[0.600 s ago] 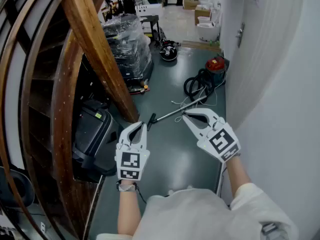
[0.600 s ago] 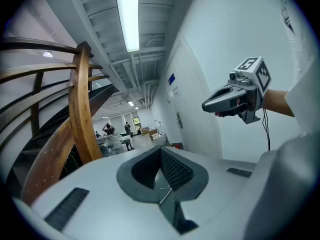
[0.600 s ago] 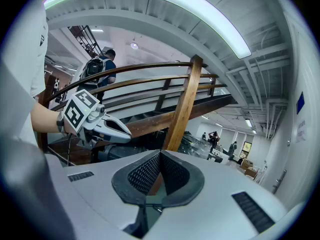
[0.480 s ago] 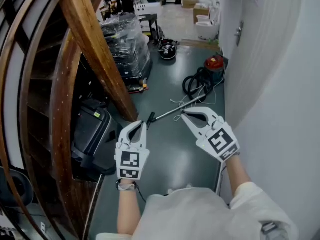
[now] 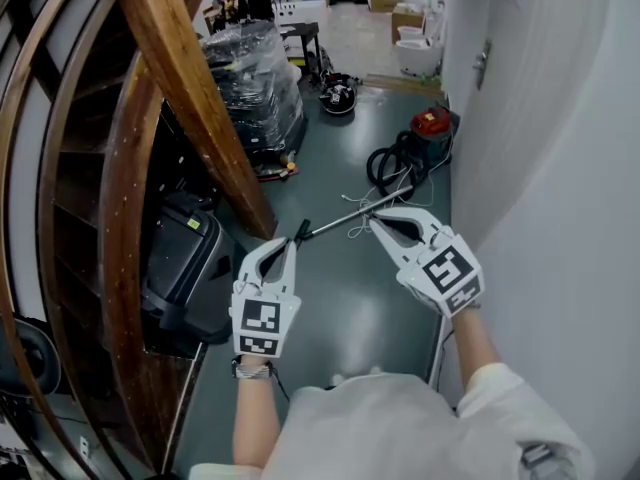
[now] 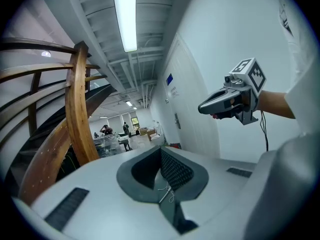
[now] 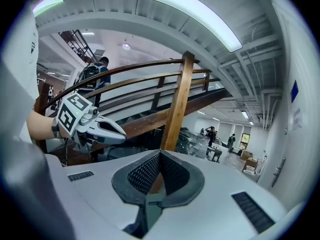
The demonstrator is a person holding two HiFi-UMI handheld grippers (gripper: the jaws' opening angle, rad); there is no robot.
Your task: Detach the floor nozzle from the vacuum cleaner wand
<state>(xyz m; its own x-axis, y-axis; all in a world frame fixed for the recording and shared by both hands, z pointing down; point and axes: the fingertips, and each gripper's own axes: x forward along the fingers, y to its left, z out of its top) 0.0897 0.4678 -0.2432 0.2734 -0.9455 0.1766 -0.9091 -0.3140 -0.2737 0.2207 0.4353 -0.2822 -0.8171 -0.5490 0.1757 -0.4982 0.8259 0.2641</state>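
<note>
Metal wand (image 5: pixel 352 218) lies on the grey-green floor (image 5: pixel 345 308) ahead of me, near the red vacuum cleaner (image 5: pixel 432 126); the dark piece at its near end I take for the floor nozzle (image 5: pixel 301 234); left gripper (image 5: pixel 290 245) and right gripper (image 5: pixel 374 219) hover above, jaws pressed together on nothing; I judge this the approach; next I must lower, spread both, and seize wand and nozzle separately.

Wand's dark end (image 5: pixel 301 234) too small

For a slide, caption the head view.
Left gripper and right gripper, shut, empty, point toward the vacuum wand on the floor.
</note>
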